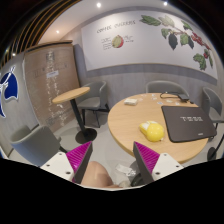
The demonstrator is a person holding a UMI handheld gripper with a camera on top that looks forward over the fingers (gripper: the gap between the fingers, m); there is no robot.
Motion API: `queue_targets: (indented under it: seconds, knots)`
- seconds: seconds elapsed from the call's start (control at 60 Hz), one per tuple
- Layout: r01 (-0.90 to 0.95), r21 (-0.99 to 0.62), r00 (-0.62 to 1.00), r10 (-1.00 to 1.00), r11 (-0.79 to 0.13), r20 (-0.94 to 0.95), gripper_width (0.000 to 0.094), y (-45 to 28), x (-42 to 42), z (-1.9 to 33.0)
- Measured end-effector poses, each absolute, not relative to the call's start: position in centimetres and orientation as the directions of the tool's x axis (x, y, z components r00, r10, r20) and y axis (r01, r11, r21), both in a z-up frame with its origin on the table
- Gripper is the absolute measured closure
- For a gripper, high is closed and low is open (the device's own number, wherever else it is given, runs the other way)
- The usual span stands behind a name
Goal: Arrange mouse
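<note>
A small yellow rounded thing (152,130), which looks like the mouse, lies on the round wooden table (135,115) just left of a dark closed laptop (188,125). My gripper (113,160) is open, with its magenta pads (80,157) wide apart and nothing held. It hangs in the air short of the table's near edge, and the yellow thing lies beyond the right finger. A tan rounded shape (97,176) shows low between the fingers; I cannot tell what it is.
A grey chair (35,145) stands beyond the left finger. A small round table (72,95) on a pedestal and another chair (96,96) stand further back. More chairs (165,90) ring the big table. A wall with a fruit mural (180,35) closes the room.
</note>
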State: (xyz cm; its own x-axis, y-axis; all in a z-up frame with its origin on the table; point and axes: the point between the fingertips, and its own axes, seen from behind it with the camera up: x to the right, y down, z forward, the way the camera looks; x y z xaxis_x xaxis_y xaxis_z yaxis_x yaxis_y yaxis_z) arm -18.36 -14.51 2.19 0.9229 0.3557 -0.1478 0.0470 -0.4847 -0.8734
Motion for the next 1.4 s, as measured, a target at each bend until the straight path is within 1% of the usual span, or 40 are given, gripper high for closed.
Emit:
queue_targets:
  seconds: [0.117, 0.133, 0.267, 0.317, 0.383, 0.45, 0.533, 0.633, 0.7, 0.733, 0.8, 0.917, 0.983, 1.067, 1.15, 1.183, 1.217, 1.25, 1.283, 1.317, 1.367, 1.4]
  knots:
    - [0.078, -0.87, 0.962, 0.265, -0.486, -0.062, 0.009, -12.3, -13.0, 1.2]
    - [0.081, -0.871, 0.966, 0.255, -0.484, -0.051, 0.009, -11.1, -11.8, 0.9]
    - [0.126, -0.871, 0.984, 0.168, -0.474, 0.051, 0.0092, -8.1, -6.5, 0.5]
    - [0.148, -0.869, 0.983, 0.169, -0.472, 0.075, 0.0092, -6.6, -5.5, 0.3]
    - [0.17, -0.854, 0.98, 0.171, -0.492, 0.097, 0.0096, -5.6, -5.0, -0.4]
    - [0.173, -0.847, 0.978, 0.188, -0.503, 0.089, 0.0095, -4.6, -5.5, -0.8]
    - [0.177, -0.839, 0.974, 0.214, -0.514, 0.074, 0.0115, -2.9, -5.4, -0.9]
    - [0.183, -0.83, 0.972, 0.225, -0.527, 0.071, 0.0193, -1.0, -6.0, -1.2]
    - [0.168, -0.821, 0.972, 0.232, -0.546, 0.045, 0.0308, -0.1, -6.6, -1.6]
    - [0.156, -0.819, 0.97, 0.241, -0.553, 0.022, 0.04, 0.3, -7.2, -1.6]
    - [0.148, -0.817, 0.969, 0.248, -0.557, 0.007, 0.0434, 0.7, -7.5, -1.7]
    - [0.129, -0.838, 0.966, 0.26, -0.531, -0.016, 0.0541, 1.2, -7.8, -1.3]
    - [0.109, -0.86, 0.956, 0.288, -0.498, -0.046, 0.0554, 0.9, -8.3, 0.2]
    - [0.053, -0.905, 0.953, 0.292, -0.421, -0.08, 0.0554, 0.8, -7.3, 5.5]
    - [0.053, -0.951, 0.974, 0.224, -0.306, -0.018, 0.0556, 1.6, -2.7, 11.5]
    - [0.069, -0.962, 0.985, 0.173, -0.265, 0.023, 0.0557, 1.9, 0.1, 12.8]
    - [0.083, -0.963, 0.991, 0.119, -0.256, 0.054, 0.0556, 2.2, 2.9, 13.1]
    - [0.092, -0.957, 0.994, 0.083, -0.274, 0.071, 0.0559, 2.7, 5.2, 12.3]
    - [0.072, -0.947, 0.997, 0.062, -0.312, 0.056, 0.0557, 3.0, 6.8, 10.8]
    - [0.046, -0.929, 0.998, 0.052, -0.367, 0.029, 0.0558, 3.6, 8.3, 9.0]
    - [0.018, -0.894, 1.0, 0.024, -0.448, 0.008, 0.0558, 3.8, 10.2, 5.4]
    - [0.008, -0.873, 1.0, -0.004, -0.488, 0.011, 0.0559, 3.8, 11.7, 3.4]
